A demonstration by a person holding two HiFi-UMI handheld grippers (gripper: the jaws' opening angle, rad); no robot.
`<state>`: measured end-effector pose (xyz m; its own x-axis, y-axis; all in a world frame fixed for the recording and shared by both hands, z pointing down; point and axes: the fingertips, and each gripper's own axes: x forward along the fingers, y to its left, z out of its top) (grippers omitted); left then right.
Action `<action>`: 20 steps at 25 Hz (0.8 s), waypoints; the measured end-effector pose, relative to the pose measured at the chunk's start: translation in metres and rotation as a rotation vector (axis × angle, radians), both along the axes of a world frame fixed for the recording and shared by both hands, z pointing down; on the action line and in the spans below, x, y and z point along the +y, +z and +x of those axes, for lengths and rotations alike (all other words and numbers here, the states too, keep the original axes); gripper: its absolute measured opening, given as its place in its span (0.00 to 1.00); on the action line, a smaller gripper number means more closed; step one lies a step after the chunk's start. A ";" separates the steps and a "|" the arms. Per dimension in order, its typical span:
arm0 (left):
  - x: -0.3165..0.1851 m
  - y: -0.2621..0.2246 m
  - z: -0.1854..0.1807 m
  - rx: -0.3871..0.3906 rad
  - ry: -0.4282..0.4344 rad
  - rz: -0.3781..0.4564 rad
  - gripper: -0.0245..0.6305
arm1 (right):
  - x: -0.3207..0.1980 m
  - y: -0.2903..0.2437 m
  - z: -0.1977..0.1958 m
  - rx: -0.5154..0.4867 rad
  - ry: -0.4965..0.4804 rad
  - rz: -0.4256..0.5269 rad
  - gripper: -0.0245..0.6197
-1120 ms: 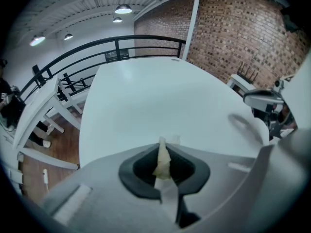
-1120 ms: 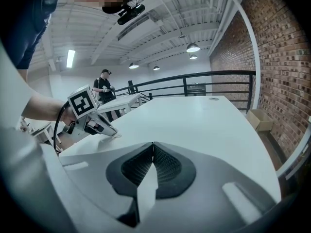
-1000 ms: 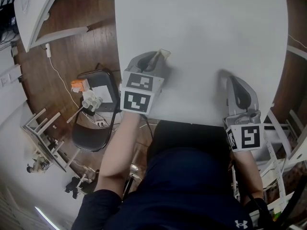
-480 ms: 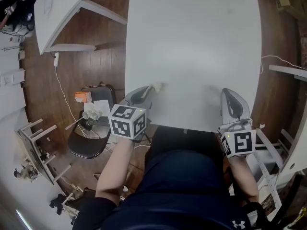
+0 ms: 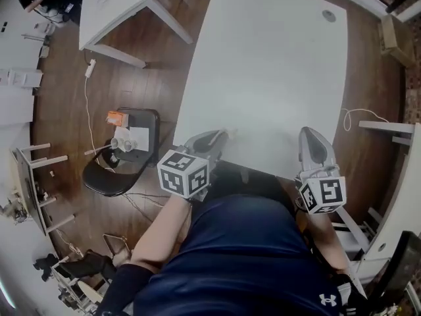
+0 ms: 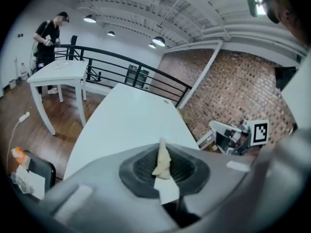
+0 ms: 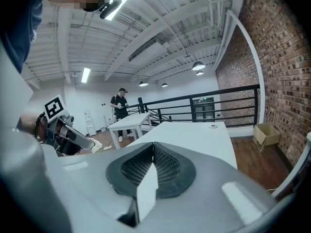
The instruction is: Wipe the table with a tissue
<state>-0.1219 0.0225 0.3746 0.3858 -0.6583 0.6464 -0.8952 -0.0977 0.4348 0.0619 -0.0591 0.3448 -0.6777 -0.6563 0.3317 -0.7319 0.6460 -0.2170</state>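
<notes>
A long white table (image 5: 270, 64) runs away from me in the head view. My left gripper (image 5: 223, 134) sits at its near edge, shut on a small cream tissue (image 6: 162, 160) that pokes out between the jaws; the tissue tip (image 5: 228, 131) shows just over the table edge. My right gripper (image 5: 310, 137) is at the near right edge of the table, shut with nothing between its jaws (image 7: 153, 149). From the right gripper view the left gripper (image 7: 65, 135) and its tissue (image 7: 103, 148) show at the left.
A black chair (image 5: 122, 166) with small items on its seat stands left of the table on the wooden floor. Another white table (image 5: 112, 5) is at the far left. A person (image 6: 47, 38) stands by it. A cardboard box (image 7: 265, 135) sits at the right.
The head view has pulled back and up, so more of the table shows. Both grippers have drawn back towards the near edge; the left one still holds the tissue.
</notes>
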 end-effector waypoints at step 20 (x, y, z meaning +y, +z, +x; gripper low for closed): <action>0.102 -0.013 -0.027 0.246 0.247 0.138 0.07 | 0.129 -0.014 -0.045 -0.077 0.273 -0.085 0.05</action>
<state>-0.1487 0.1249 0.3613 0.6767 -0.6002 0.4263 -0.7076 -0.3705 0.6016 0.0169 0.0696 0.3306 -0.5052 -0.7899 0.3477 -0.8553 0.4047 -0.3235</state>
